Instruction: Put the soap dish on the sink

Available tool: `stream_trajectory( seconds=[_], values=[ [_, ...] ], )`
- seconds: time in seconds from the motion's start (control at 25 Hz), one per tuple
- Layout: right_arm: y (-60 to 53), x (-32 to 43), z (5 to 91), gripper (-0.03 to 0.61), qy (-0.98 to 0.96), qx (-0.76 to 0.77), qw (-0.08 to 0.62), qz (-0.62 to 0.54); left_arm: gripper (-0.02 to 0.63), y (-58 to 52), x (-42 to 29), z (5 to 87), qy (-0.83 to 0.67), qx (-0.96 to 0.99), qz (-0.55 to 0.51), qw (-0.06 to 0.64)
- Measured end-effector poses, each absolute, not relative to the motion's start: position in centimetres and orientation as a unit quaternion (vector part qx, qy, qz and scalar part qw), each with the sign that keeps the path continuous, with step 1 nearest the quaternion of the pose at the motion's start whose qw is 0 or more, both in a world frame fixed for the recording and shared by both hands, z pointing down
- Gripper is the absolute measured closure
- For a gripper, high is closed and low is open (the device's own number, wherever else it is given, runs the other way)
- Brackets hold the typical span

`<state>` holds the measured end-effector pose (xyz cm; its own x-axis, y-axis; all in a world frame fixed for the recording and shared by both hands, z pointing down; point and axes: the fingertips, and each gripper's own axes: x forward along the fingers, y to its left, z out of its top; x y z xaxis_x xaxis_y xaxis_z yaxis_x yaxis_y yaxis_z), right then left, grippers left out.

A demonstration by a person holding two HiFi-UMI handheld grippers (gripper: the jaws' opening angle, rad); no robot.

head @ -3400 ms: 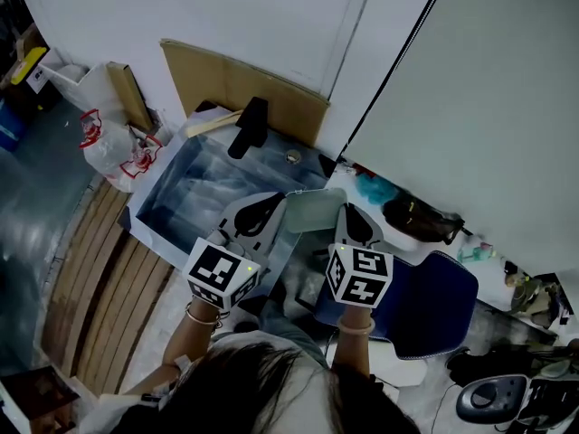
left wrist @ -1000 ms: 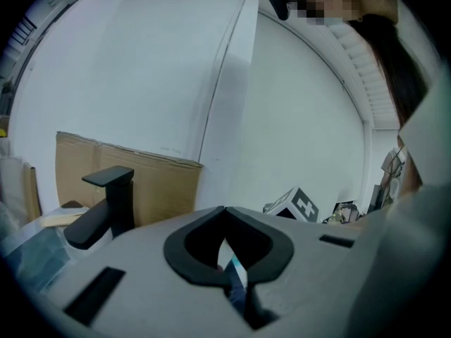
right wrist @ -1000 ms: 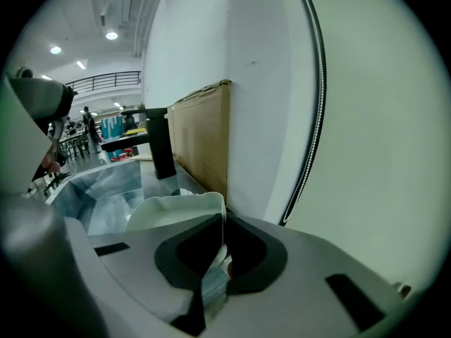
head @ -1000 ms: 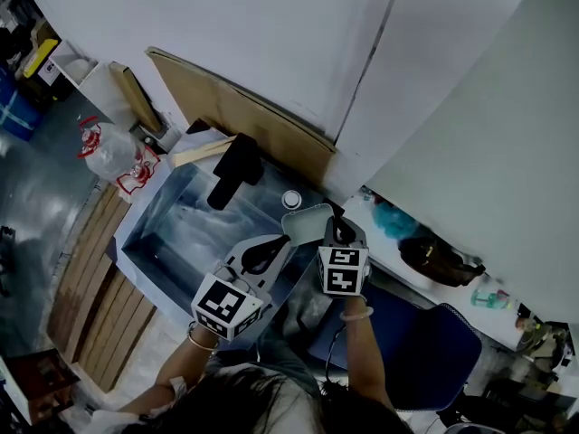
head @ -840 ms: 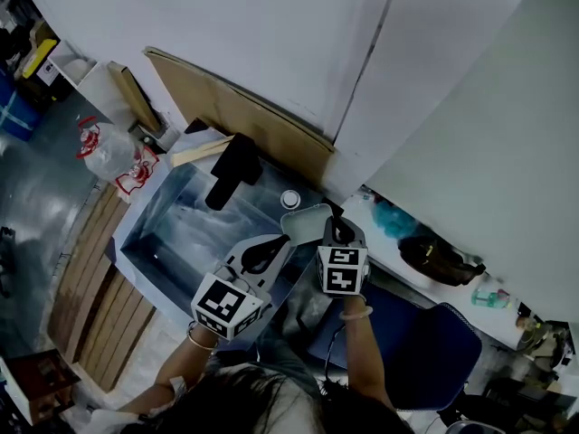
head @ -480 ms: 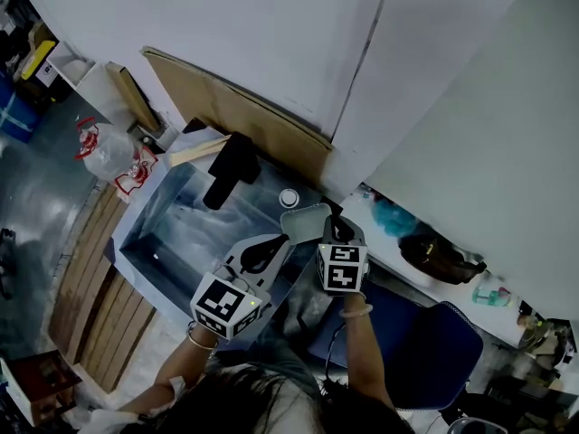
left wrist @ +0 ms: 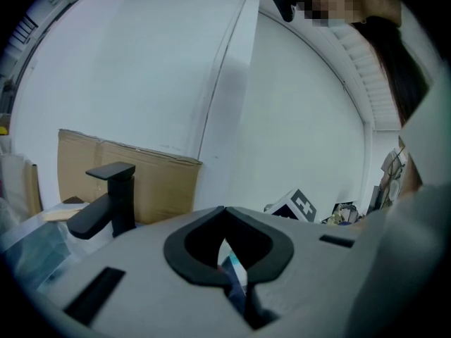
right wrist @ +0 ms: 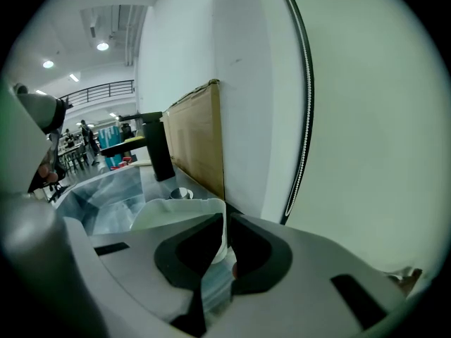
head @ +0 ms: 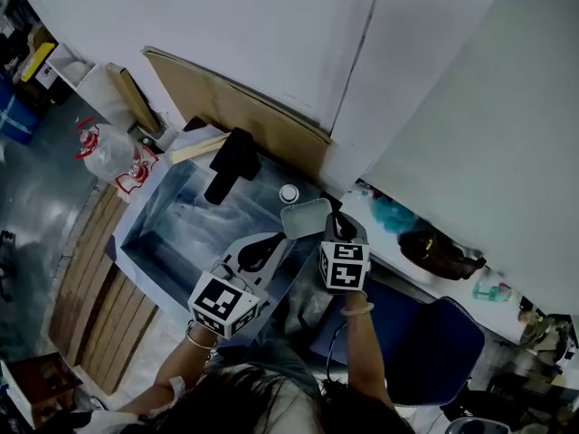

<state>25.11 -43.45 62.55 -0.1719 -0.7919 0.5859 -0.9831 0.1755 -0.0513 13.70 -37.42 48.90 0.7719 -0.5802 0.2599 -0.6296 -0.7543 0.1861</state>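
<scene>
The right gripper [right wrist: 224, 220] is clamped on the rim of the pale soap dish [right wrist: 176, 210], holding it over the back right corner of the sink [head: 149, 242]; whether it rests there cannot be told. The left gripper [left wrist: 225, 213], jaws pressed together on nothing, hovers just beside it. A round metal fitting [head: 289, 193] sits close behind the dish, a black faucet [head: 233, 165] further left, and cardboard [head: 244, 116] against the wall. Seconds earlier the dish was nearer the person, off the sink's right end.
</scene>
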Motion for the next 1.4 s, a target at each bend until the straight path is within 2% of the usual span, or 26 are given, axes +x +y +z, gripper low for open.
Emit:
stream_trajectory(
  seconds=[1.4],
  values=[
    [-31.7, 18.7, 49.8, 0.552, -0.74, 0.645, 0.135, 0.137, 0.606, -27.5, 7.3, 40.8, -0.319, 0.945, 0.03, 0.065]
  ],
)
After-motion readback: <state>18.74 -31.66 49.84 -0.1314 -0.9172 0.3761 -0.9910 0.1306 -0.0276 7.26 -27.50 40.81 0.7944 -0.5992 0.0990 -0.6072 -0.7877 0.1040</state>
